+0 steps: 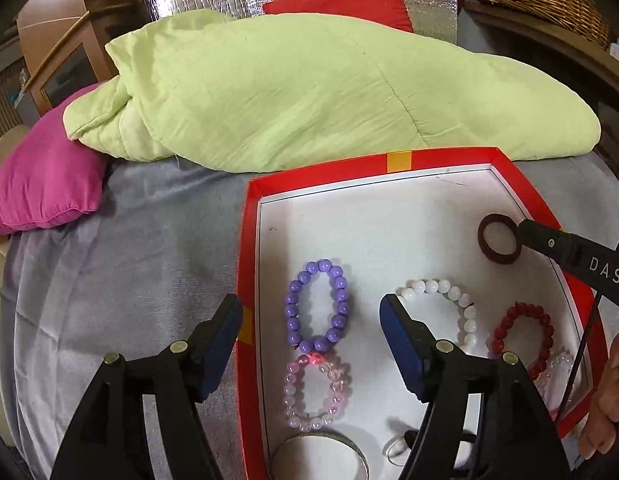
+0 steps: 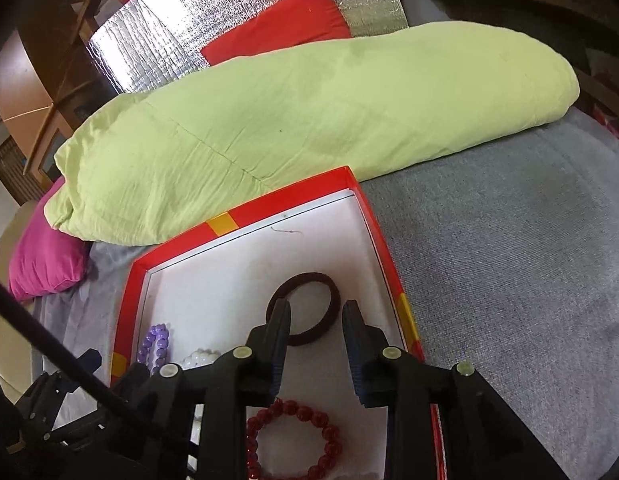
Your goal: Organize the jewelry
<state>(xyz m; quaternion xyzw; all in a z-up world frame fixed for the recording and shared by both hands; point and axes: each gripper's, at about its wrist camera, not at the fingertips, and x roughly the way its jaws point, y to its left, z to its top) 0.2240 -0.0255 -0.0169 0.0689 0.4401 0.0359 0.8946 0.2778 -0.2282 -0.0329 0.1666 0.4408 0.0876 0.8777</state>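
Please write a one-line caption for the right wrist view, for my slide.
Open right gripper poised over a dark brown hair tie in the red box, above a red bead bracelet.

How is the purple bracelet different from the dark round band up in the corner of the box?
The purple bracelet is a string of shiny round beads; the dark brown band is one smooth, plain ring. The purple bracelet lies in a long oval; the brown band is nearly a circle. The purple bracelet sits between the open left gripper fingers; the brown band sits by the right gripper. Both lie flat in the red box.
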